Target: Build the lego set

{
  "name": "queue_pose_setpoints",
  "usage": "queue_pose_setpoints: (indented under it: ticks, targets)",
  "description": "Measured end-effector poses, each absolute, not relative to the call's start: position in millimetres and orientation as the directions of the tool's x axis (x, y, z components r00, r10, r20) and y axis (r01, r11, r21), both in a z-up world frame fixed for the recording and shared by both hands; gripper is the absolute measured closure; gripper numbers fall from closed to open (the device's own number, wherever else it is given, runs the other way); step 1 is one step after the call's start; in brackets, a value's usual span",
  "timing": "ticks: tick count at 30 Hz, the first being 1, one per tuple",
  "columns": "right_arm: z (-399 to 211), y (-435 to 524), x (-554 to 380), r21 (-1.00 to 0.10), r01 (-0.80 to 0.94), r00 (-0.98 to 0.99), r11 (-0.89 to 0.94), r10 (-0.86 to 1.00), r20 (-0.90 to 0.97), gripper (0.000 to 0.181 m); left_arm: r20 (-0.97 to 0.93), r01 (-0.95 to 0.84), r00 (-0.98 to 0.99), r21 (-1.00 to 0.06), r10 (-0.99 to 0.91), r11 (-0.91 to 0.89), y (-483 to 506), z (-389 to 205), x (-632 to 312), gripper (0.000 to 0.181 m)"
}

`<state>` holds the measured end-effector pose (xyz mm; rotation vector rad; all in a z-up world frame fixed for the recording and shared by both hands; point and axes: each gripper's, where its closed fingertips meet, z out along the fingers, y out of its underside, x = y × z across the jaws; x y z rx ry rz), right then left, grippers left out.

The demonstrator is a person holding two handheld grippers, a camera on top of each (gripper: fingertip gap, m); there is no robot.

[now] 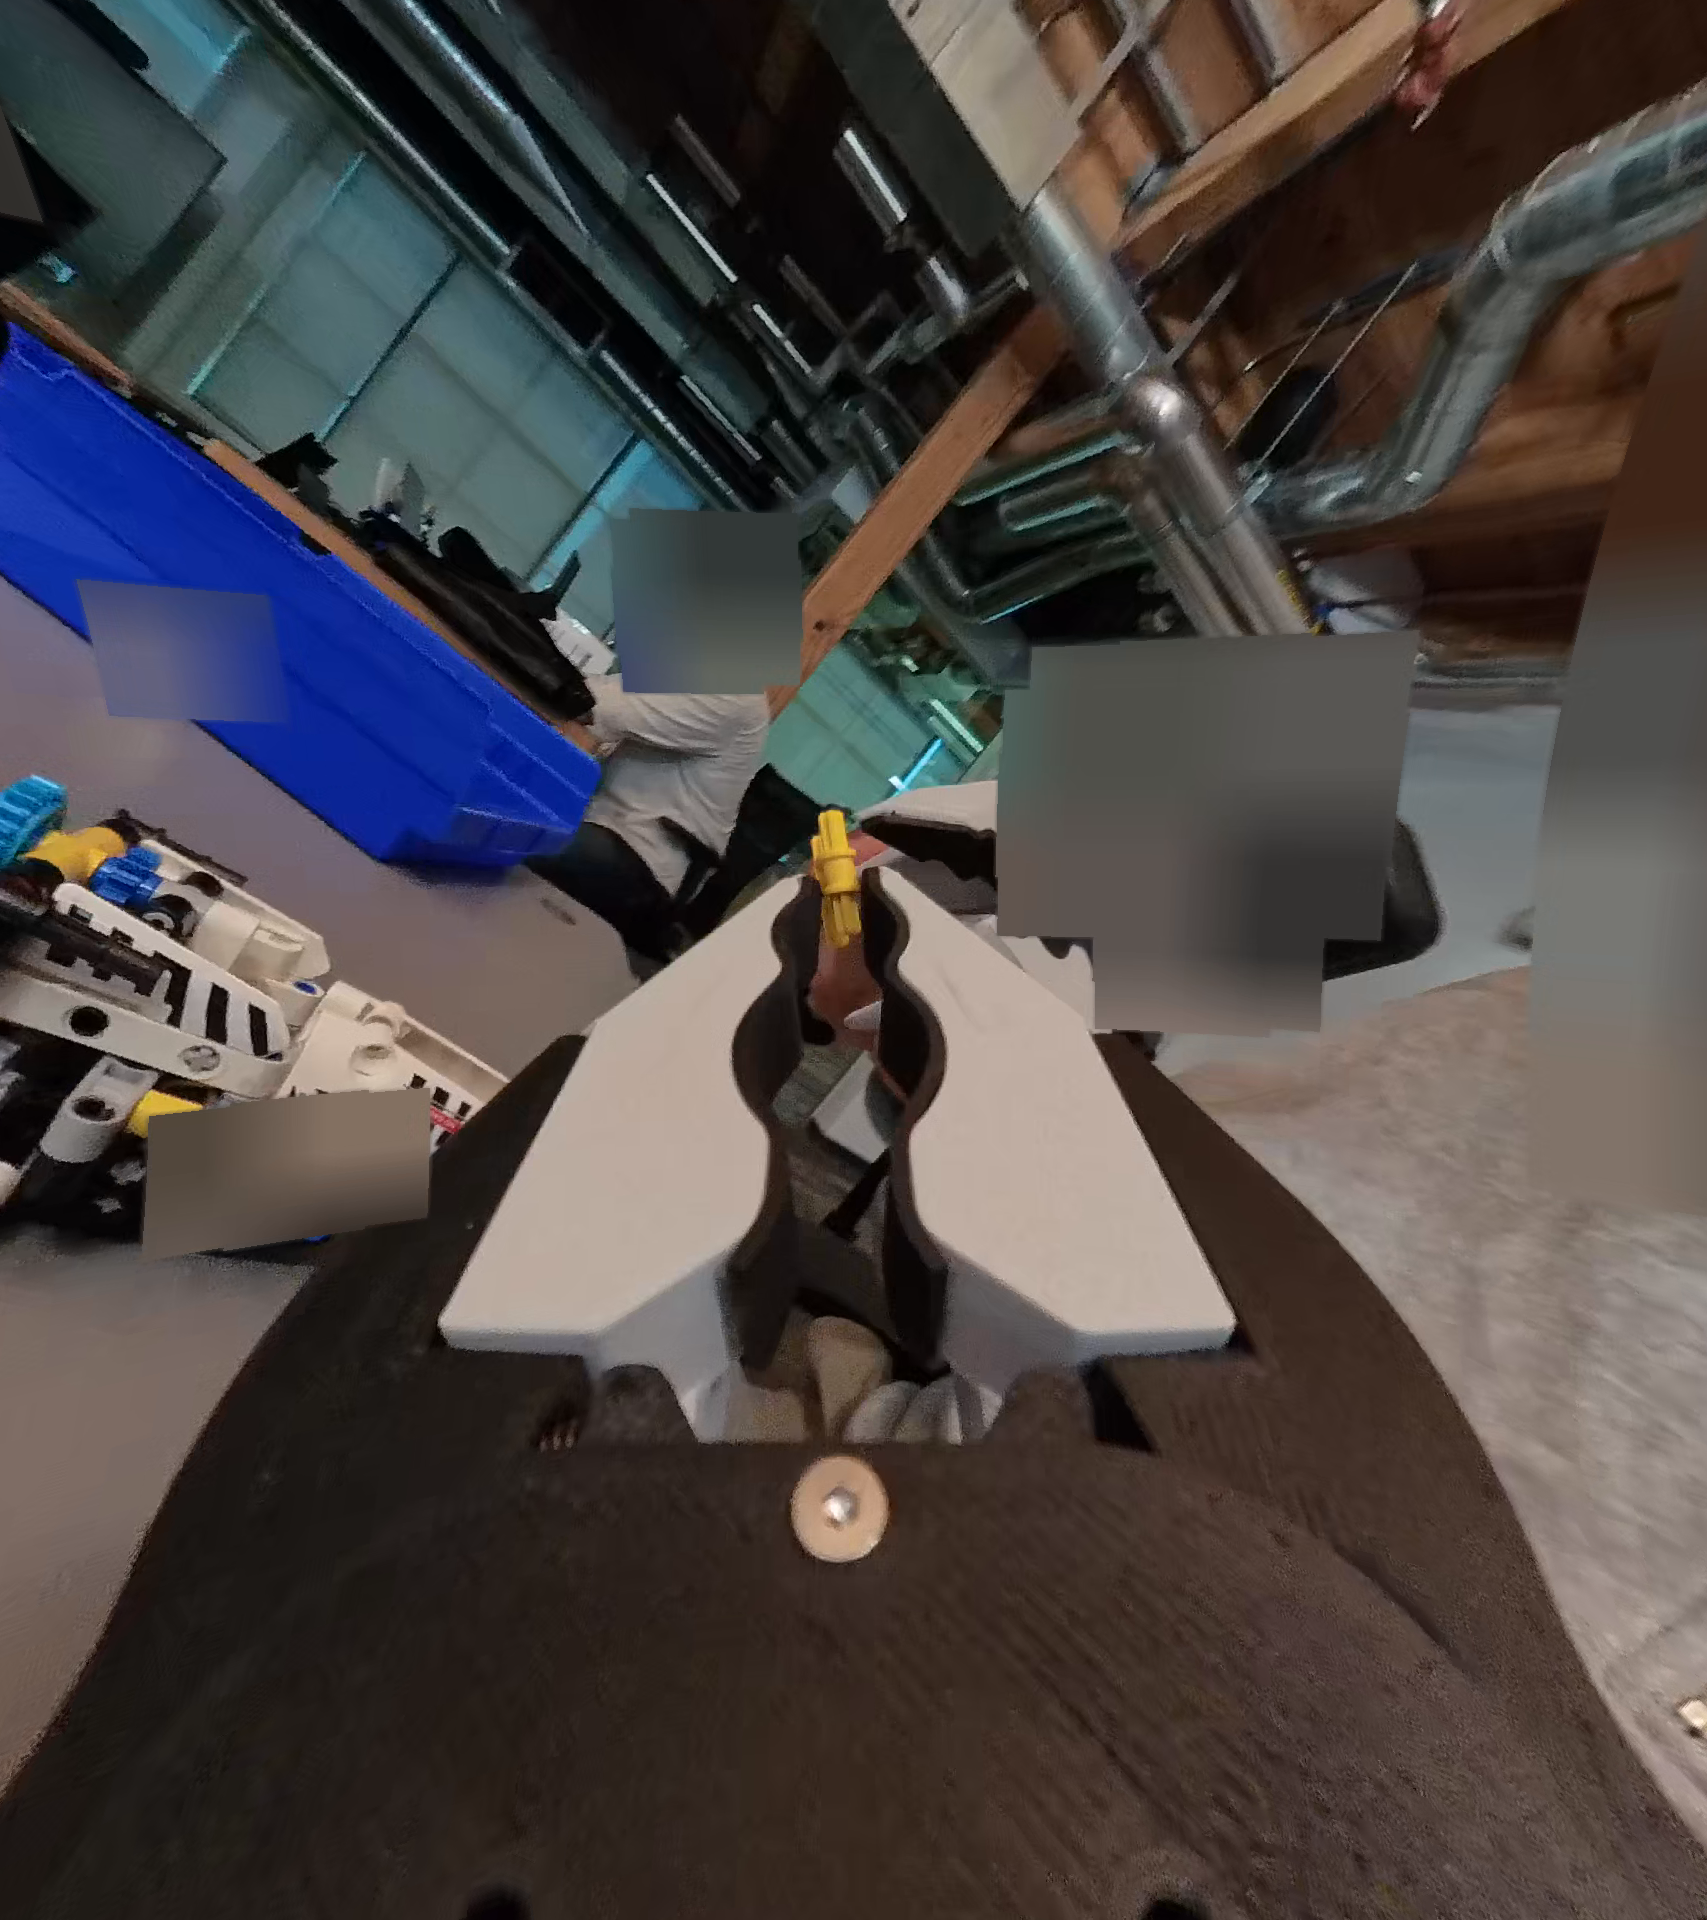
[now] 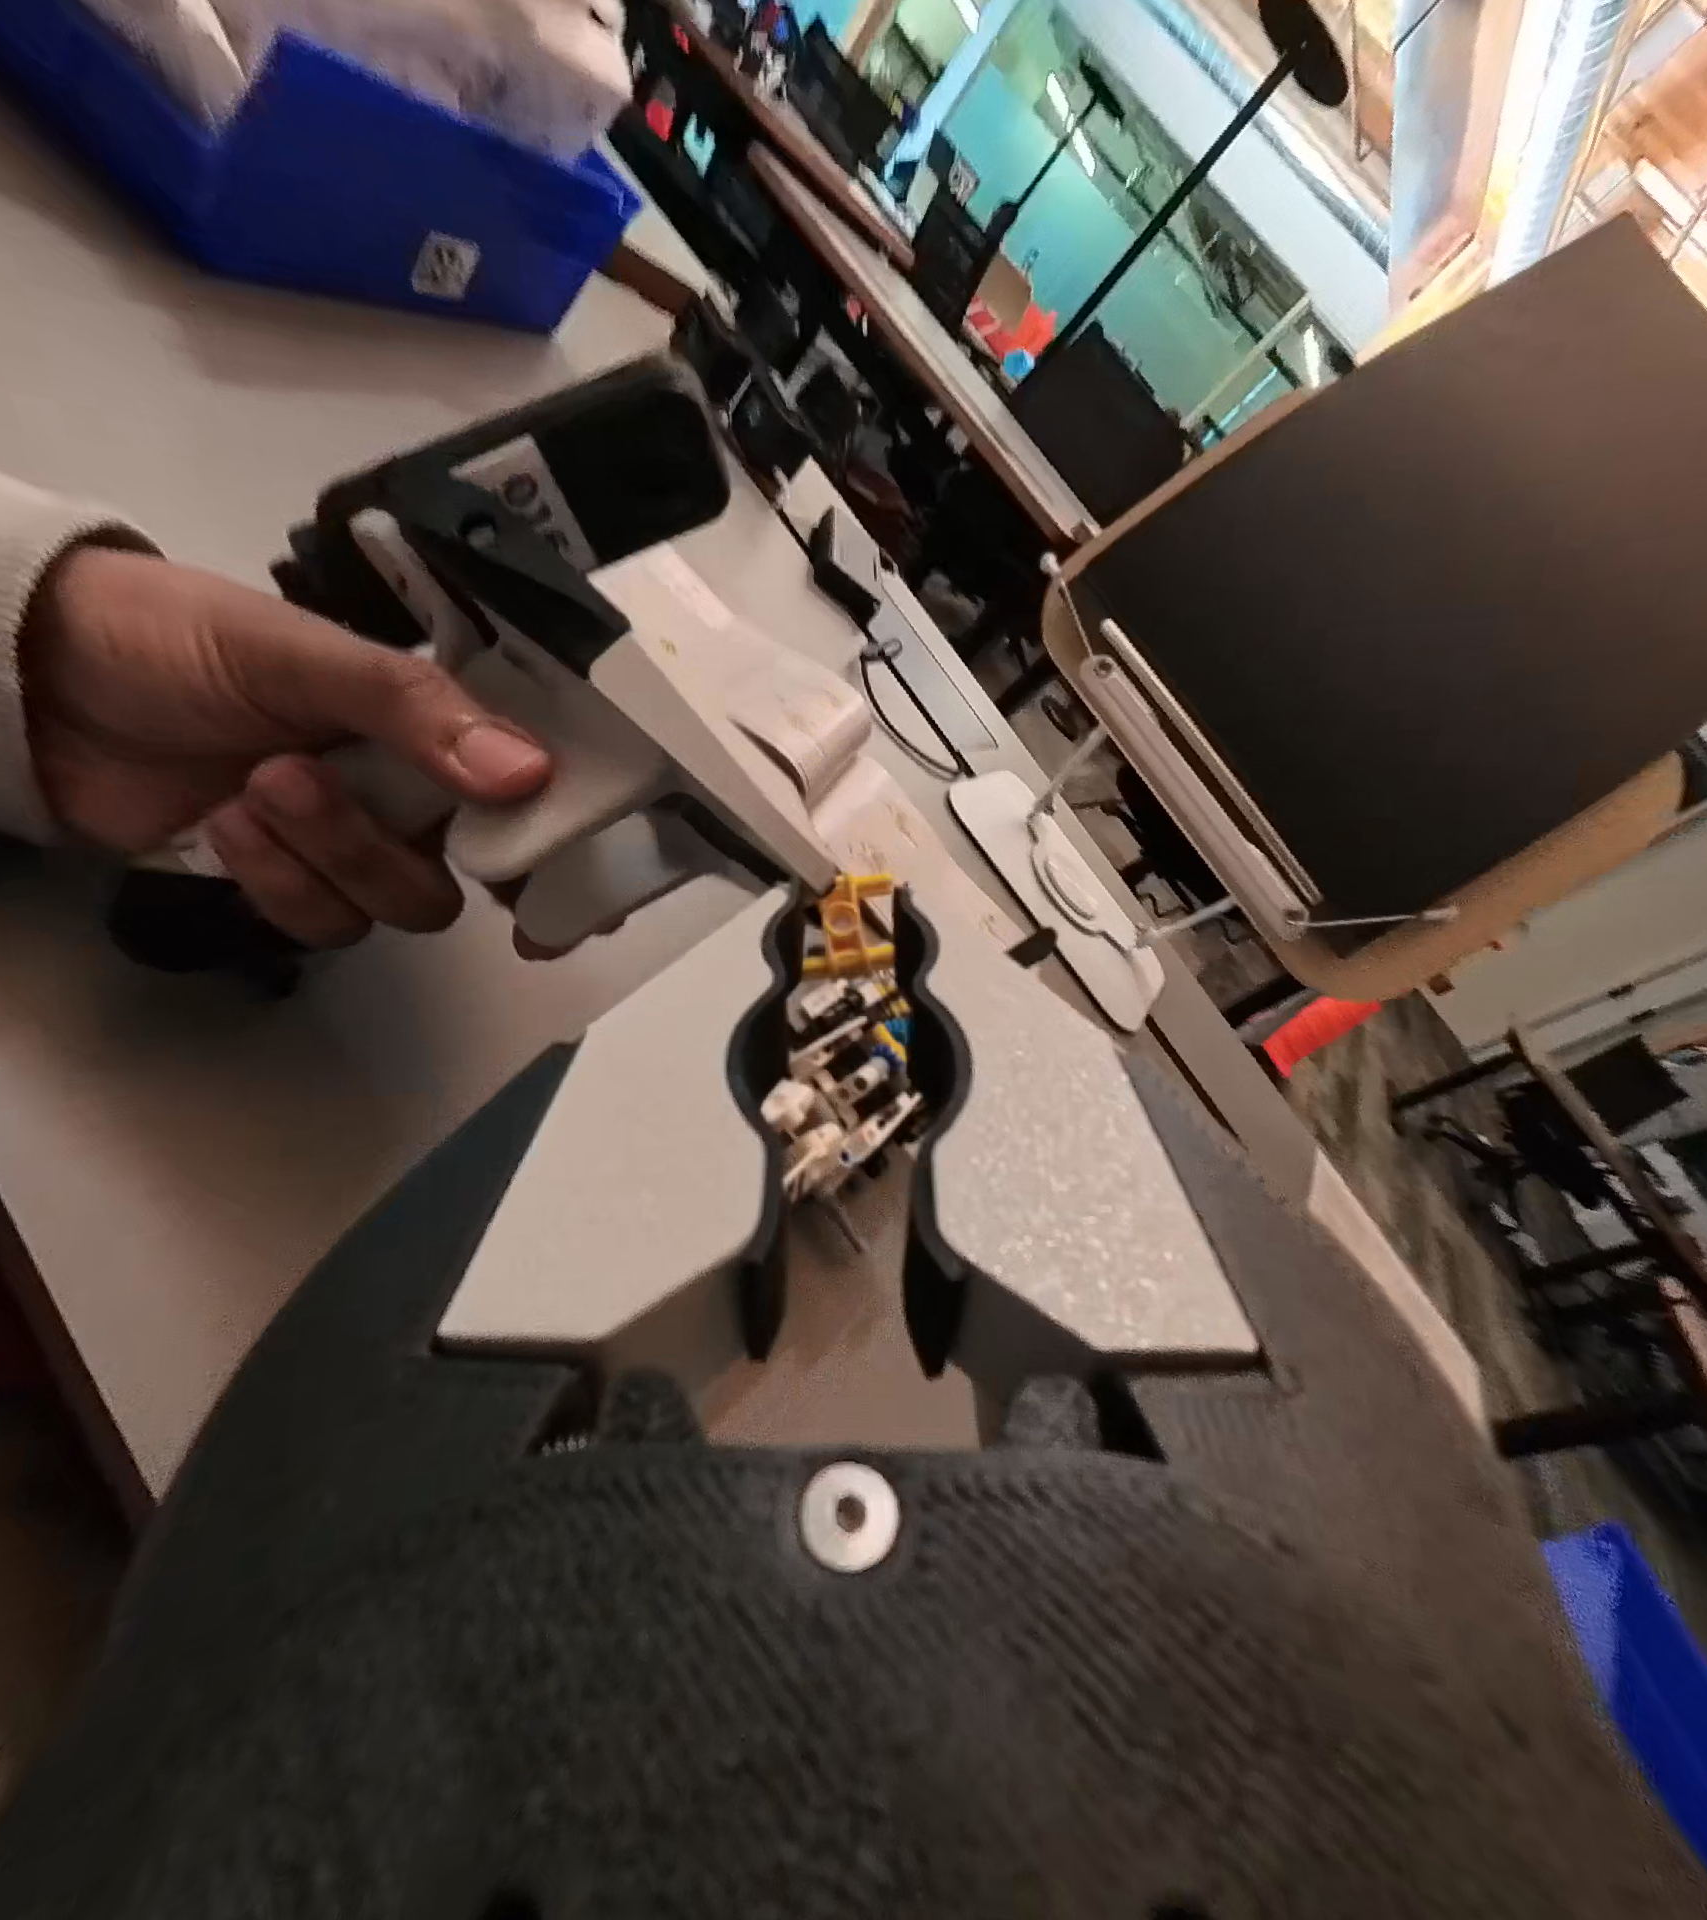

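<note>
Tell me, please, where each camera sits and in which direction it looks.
Left wrist view: sits on the left gripper, looks along its fingers, tilted up towards the ceiling; a grey sleeve shows.
Right wrist view: sits on the right gripper, looks over the table; a hand holding the left gripper shows.
Shared: blue bin, lego model.

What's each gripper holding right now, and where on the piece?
Left gripper: yellow pin, gripped by its lower end. Right gripper: yellow connector, pinched at its sides.
</note>
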<state>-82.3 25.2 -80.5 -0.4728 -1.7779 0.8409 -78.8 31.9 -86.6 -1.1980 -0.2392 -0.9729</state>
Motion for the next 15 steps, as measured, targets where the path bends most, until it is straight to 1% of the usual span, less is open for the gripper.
queue_pose_setpoints:
  ticks: [1, 6, 12, 14, 15]
  targets:
    - [-83, 26, -83, -0.713, -0.063, -0.354, 0.699, 0.652, 0.67, 0.168, 0.618, 0.723, 0.612, -0.69, -0.493, 0.033, 33, -88, -78, 0.175]
    - [-94, 30, -85, -0.633, 0.0, -0.341, 0.774, 0.595, 0.728, 0.172, 0.588, 0.673, 0.672, -0.738, -0.45, 0.041, 36, -91, -76, 0.175]
    - [-101, 35, -86, -0.557, 0.036, -0.34, 0.83, 0.534, 0.774, 0.174, 0.588, 0.666, 0.674, -0.746, -0.448, 0.022, 38, -94, -73, 0.175]
    - [-101, 35, -85, -0.554, 0.029, -0.338, 0.832, 0.529, 0.778, 0.176, 0.579, 0.658, 0.679, -0.753, -0.451, 0.023, 37, -93, -72, 0.175]
    - [-100, 34, -84, -0.571, 0.024, -0.344, 0.821, 0.543, 0.766, 0.176, 0.571, 0.656, 0.678, -0.754, -0.464, 0.03, 36, -91, -71, 0.173]
